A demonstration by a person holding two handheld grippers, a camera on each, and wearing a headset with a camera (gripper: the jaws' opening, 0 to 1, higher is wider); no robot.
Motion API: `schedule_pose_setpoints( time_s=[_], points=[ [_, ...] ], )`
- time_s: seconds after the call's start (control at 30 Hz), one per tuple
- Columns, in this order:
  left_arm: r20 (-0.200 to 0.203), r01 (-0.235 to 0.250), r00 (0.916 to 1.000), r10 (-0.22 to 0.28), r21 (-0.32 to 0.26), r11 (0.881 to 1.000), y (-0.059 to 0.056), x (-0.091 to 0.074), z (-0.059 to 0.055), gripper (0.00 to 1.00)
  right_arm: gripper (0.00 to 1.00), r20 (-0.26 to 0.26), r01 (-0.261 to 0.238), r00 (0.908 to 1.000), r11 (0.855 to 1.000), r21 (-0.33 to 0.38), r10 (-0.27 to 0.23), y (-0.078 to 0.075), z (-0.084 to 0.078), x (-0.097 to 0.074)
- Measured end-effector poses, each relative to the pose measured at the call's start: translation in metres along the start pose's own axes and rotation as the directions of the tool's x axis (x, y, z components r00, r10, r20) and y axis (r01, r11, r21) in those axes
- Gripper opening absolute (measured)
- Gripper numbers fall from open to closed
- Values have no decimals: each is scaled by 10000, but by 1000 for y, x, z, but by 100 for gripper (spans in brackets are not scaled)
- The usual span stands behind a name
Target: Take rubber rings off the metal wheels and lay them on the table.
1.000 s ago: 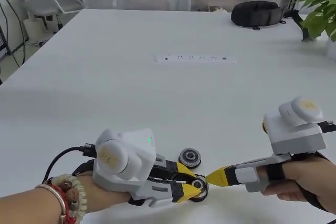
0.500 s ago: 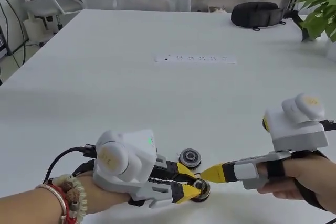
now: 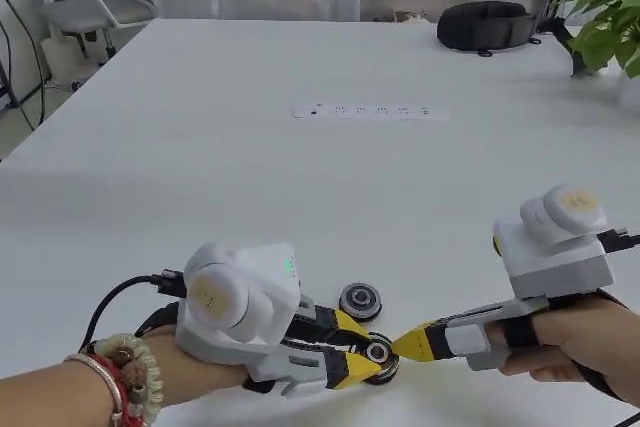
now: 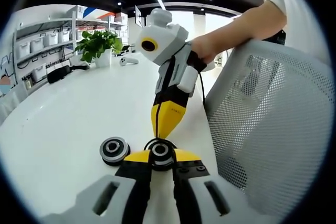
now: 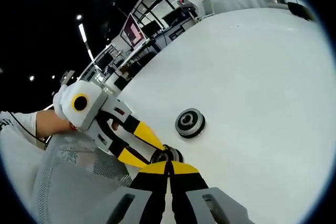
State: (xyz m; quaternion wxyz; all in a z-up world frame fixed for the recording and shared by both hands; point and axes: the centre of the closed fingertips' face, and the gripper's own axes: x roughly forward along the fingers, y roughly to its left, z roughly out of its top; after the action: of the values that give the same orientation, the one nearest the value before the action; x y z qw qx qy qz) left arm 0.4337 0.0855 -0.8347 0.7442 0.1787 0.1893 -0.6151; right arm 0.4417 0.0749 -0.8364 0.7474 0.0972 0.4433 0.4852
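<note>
White worktop (image 3: 300, 197) runs back to a power strip (image 3: 367, 110), chairs and a plant (image 3: 610, 17) at the far right. Near the front edge, the left gripper (image 3: 362, 350) has its jaws clamped across a wheel (image 3: 379, 352), which lies face up low over the worktop. The right gripper (image 3: 410, 344) comes in from the opposite side, pointing straight at the wheel's near rim, its jaws pressed together with the tip touching that rim. In the left gripper view a thin dark ring (image 4: 157, 140) arcs just off the wheel's edge by that tip; whether the right jaws actually nip it cannot be told. A second wheel (image 3: 361, 300) lies flat just beyond, apart from both grippers and clear of a pull toward the right. No ring lies on the worktop yet.
</note>
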Motion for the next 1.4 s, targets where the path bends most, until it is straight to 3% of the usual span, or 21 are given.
schedule_pose_setpoints(
  time_s=[0.1,0.27,0.47,0.7,0.83,1.0,1.13,1.4],
  points=[
    [-71,7,10000,-8,-80,10000,1,-1,1,13,0,-5,-1,10000,10000,44,1,1,-1,-2],
    [198,13,9998,-5,-397,9992,1,-6,9,28,0,97,-8,10000,10000,39,7,4,1,-4],
    [324,206,9993,-194,-356,9992,-5,-7,16,32,0,153,1,9999,10000,55,-2,3,1,-5],
    [191,659,9977,-652,-370,9971,-19,-10,26,43,0,90,-71,9999,9999,-70,72,7,1,-4],
    [177,857,9962,-848,-559,9948,-25,-18,35,49,0,33,-42,10000,9998,-214,43,8,0,-3],
    [93,823,9966,-819,-649,9945,-22,-29,48,54,0,95,-132,9999,9997,-212,134,10,2,-2],
    [423,678,9970,-652,-644,9956,-20,-42,62,58,0,54,-164,9998,9997,-207,165,10,2,-1],
    [510,82,9987,-54,-551,9984,-12,-75,67,62,0,65,-302,9995,9993,-210,303,13,3,1]
  ],
)
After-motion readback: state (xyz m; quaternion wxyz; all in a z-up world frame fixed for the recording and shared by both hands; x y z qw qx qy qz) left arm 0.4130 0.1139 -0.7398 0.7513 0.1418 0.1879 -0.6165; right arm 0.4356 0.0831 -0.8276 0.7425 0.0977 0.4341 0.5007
